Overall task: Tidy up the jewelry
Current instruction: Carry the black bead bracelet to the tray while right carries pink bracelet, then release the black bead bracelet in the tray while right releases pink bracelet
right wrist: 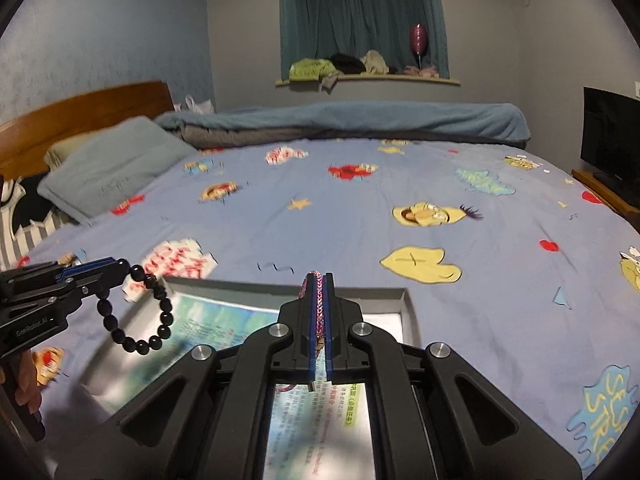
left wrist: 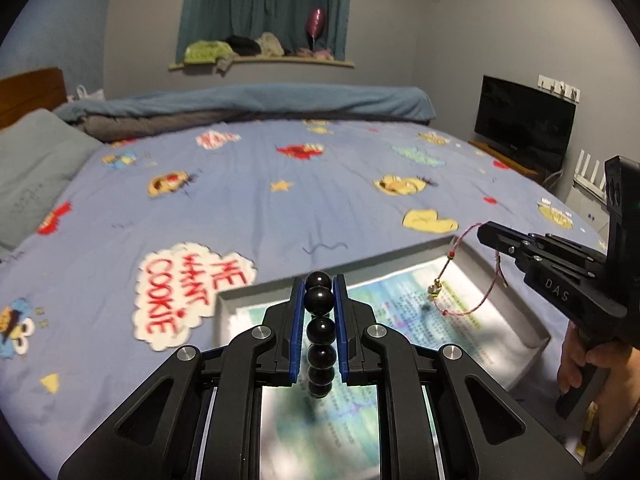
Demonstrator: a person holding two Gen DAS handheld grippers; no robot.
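My left gripper (left wrist: pixel 319 286) is shut on a black bead bracelet (left wrist: pixel 319 334) and holds it above a shallow grey box (left wrist: pixel 532 320) lined with printed paper. In the right wrist view the left gripper (right wrist: pixel 120 270) is at the left, and the bead bracelet (right wrist: pixel 138 346) hangs from it as a loop over the box (right wrist: pixel 408 304). My right gripper (right wrist: pixel 319 280) is shut on a thin pink cord bracelet (right wrist: pixel 319 304). In the left wrist view the right gripper (left wrist: pixel 486 232) is at the right, and the cord bracelet (left wrist: pixel 482 300), with small charms, dangles over the box.
The box lies on a bed with a blue cartoon-print sheet (left wrist: pixel 280 200). A pillow (right wrist: pixel 108 164) and folded blanket (right wrist: pixel 360 120) lie at the far side. A dark TV (left wrist: pixel 524 120) stands on a stand at the right.
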